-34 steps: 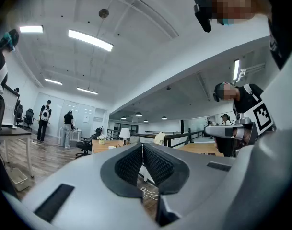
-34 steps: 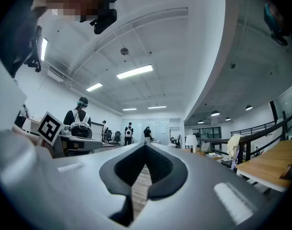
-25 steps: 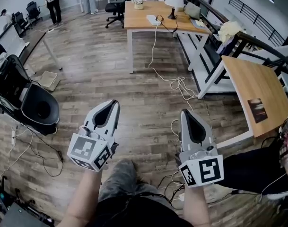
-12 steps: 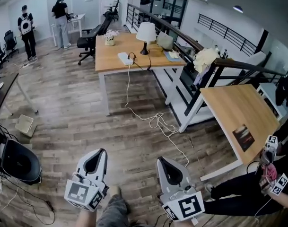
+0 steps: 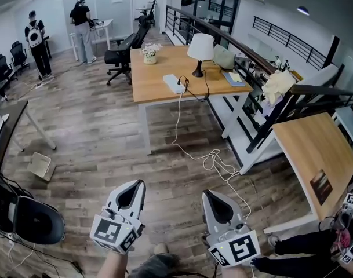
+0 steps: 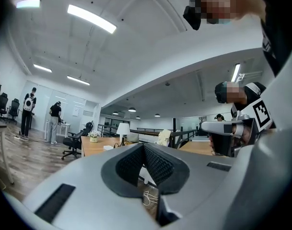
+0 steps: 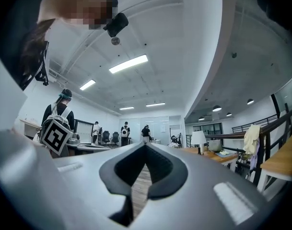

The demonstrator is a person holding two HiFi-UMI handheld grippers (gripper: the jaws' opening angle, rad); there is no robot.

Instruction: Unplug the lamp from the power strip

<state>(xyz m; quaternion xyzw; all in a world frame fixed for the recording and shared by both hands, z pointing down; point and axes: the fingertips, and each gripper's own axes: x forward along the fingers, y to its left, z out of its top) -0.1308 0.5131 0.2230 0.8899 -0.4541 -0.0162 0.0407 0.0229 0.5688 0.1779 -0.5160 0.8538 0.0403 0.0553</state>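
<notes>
A white-shaded lamp [image 5: 200,48] stands on a wooden table [image 5: 153,74] far ahead in the head view. Its dark cord runs to a white power strip [image 5: 175,83] near the table's front edge. A white cable [image 5: 177,117] drops from the strip to a loose coil on the floor [image 5: 218,161]. My left gripper [image 5: 139,185] and right gripper [image 5: 209,194] hang low in front of me, far short of the table, both shut and empty. The lamp shows small and distant in the left gripper view [image 6: 122,128] and the right gripper view [image 7: 199,139].
A black office chair [image 5: 123,54] and a flower pot [image 5: 149,51] are by the table. A tilted wooden tabletop [image 5: 315,149] and a black railing [image 5: 263,86] stand to the right. A small bin [image 5: 40,165] and dark gear [image 5: 22,219] lie left. People stand at the back left [image 5: 36,36].
The head view has lifted from the floor toward the room, and the lamp table now looks nearer. Both grippers stay shut and low in the frame.
</notes>
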